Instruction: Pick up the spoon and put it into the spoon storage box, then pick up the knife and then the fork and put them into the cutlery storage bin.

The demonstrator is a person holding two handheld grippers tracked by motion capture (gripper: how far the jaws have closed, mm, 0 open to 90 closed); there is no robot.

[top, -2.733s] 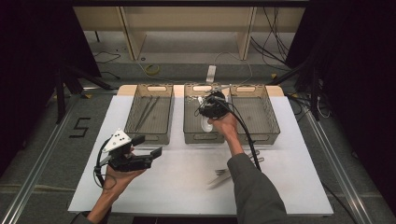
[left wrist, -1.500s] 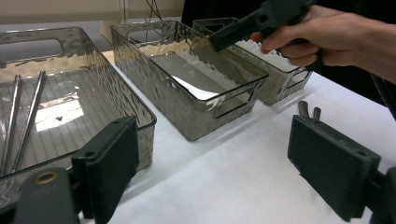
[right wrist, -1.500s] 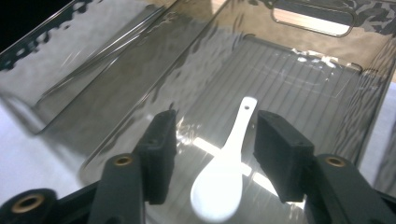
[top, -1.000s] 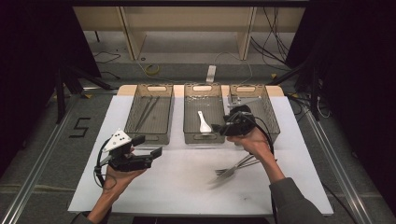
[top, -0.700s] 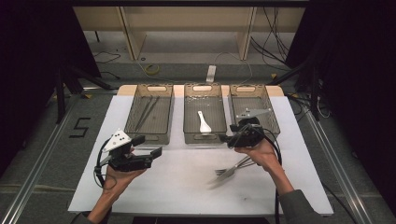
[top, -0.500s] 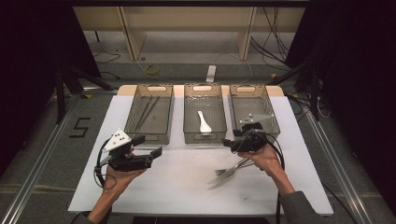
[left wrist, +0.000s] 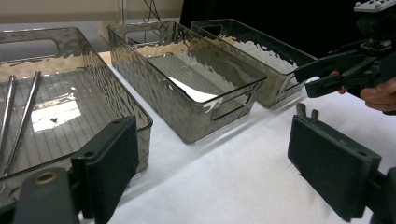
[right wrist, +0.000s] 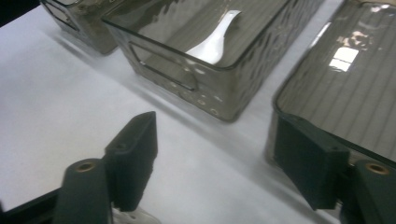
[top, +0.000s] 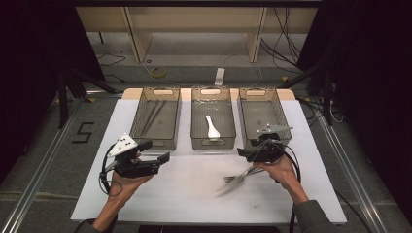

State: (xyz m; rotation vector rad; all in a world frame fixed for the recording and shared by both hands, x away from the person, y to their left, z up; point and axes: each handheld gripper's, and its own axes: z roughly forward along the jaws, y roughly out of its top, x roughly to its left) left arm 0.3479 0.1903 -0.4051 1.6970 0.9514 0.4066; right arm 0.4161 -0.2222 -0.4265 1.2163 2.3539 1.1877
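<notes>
Three clear grey trays stand side by side. The left tray (top: 156, 138) holds metal chopsticks (top: 153, 115) (left wrist: 18, 112), and a white spoon (top: 212, 127) (right wrist: 215, 41) lies in the middle tray (top: 213, 141). The right tray (top: 260, 116) has a bare floor. A metal fork (top: 237, 178) lies on the white table cover in front of it, its tines (left wrist: 306, 111) showing in the left gripper view. My right gripper (top: 242, 153) (right wrist: 222, 161) hovers just above the fork's handle end, open; its jaws have just been opening, with nothing between them. My left gripper (top: 156, 150) (left wrist: 219, 168) is open and empty, in front of the left tray.
The white cover (top: 194, 194) has free room between the two hands. The trays' near walls (right wrist: 187, 79) stand close ahead of both grippers. Dark floor, cables and a shelf frame (top: 194, 29) lie beyond the table.
My right hand has come away from the middle tray, moving right, toward the person and down to the fork. The spoon stays in the middle tray. The left hand has kept still.
</notes>
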